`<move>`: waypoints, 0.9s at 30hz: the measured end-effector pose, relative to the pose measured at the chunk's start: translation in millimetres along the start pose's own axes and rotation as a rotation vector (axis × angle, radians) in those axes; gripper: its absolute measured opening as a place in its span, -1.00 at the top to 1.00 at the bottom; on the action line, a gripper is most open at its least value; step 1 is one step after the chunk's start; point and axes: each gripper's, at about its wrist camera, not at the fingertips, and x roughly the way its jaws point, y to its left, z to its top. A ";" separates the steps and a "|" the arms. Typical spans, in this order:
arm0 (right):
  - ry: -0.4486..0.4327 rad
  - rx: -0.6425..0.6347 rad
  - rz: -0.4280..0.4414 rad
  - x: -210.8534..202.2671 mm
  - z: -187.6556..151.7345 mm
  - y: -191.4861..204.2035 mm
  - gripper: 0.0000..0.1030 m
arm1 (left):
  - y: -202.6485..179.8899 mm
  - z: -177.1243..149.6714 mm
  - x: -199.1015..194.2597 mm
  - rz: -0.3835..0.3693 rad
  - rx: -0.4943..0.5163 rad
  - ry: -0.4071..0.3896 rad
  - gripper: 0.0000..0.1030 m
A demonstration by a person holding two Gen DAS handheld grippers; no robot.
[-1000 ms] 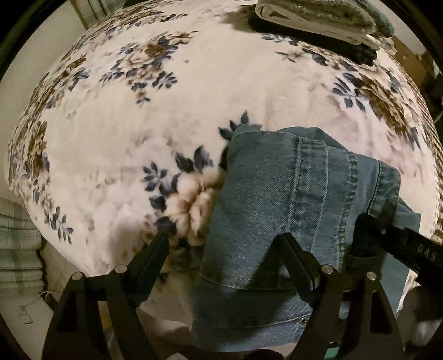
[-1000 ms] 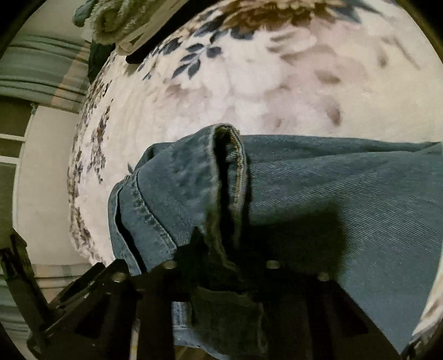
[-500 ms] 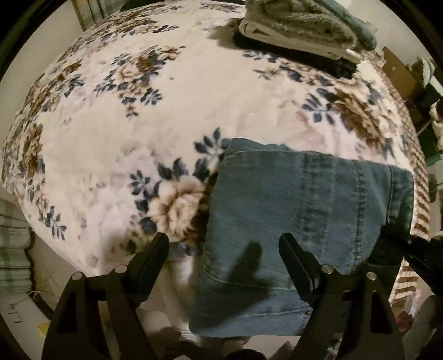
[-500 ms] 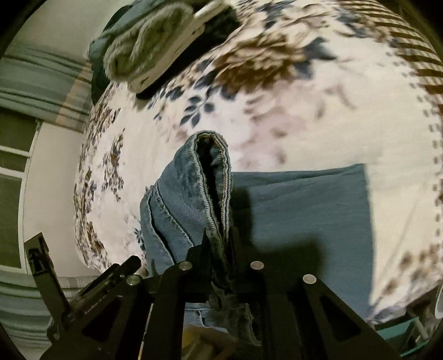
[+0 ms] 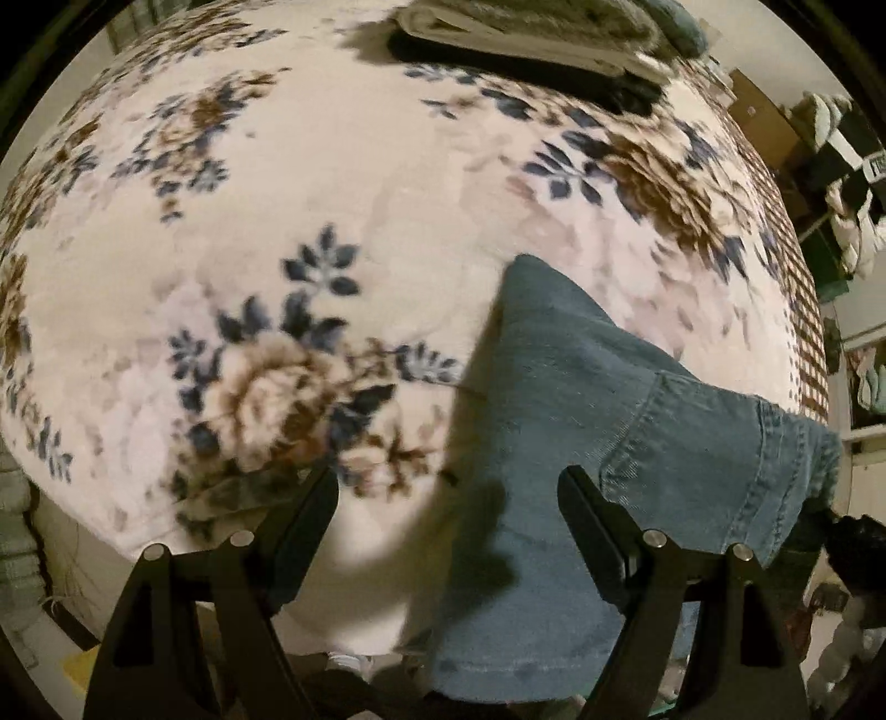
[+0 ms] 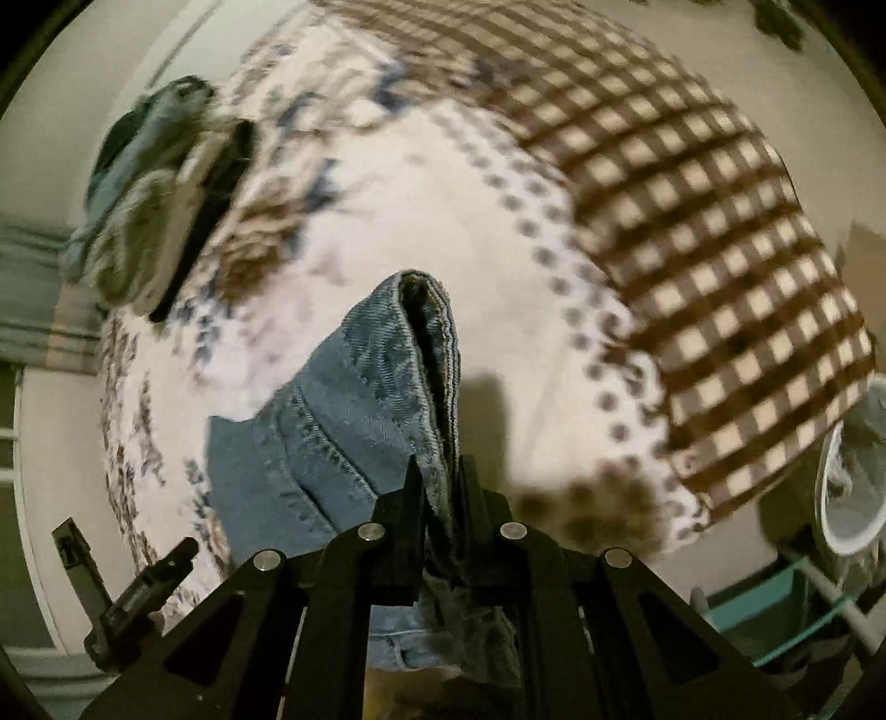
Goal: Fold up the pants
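The blue denim pants [image 5: 581,421] hang lifted above the floral bed cover [image 5: 332,194], drooping over its near edge. My left gripper [image 5: 448,498] is open and empty, its fingers [image 5: 592,515] just left of and below the raised denim. My right gripper [image 6: 440,487] is shut on the pants [image 6: 387,376], pinching a thick folded hem or waistband edge that stands up between its fingers. The rest of the denim trails down to the left in that view.
A stack of folded clothes [image 5: 531,33] lies at the far side of the bed, also in the right wrist view [image 6: 149,188]. A brown checked blanket [image 6: 692,210] covers the bed's right part. A teal-edged glass shelf [image 6: 792,620] stands at the lower right.
My right gripper has lifted the denim off the bed and swung it to the right. The flat folded pants now hang in a peak. My left gripper stays open.
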 end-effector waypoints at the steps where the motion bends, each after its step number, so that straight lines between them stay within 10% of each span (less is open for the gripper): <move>1: 0.032 0.011 -0.019 11.5 1.7 -10.1 0.75 | -4.3 1.1 5.4 -0.001 0.010 0.010 -0.57; 7: 0.139 -0.014 -0.258 47.1 16.8 -33.7 0.18 | -20.4 7.1 41.4 0.048 0.085 0.092 -0.57; 13: 0.026 -0.016 -0.035 17.7 37.6 -17.0 -0.33 | -15.5 21.4 31.1 -0.021 0.043 0.091 -0.57; 19: 0.108 0.028 0.075 64.4 67.9 -22.1 -0.26 | -18.2 53.2 50.4 -0.096 -0.009 0.080 -0.57; 23: 0.032 -0.030 -0.119 67.7 72.0 -14.1 -0.19 | -15.7 61.9 76.8 -0.116 -0.002 0.142 -0.61; 27: 0.050 0.072 -0.003 37.0 56.2 -34.0 -0.22 | -8.5 55.3 60.1 -0.130 -0.008 0.124 -0.60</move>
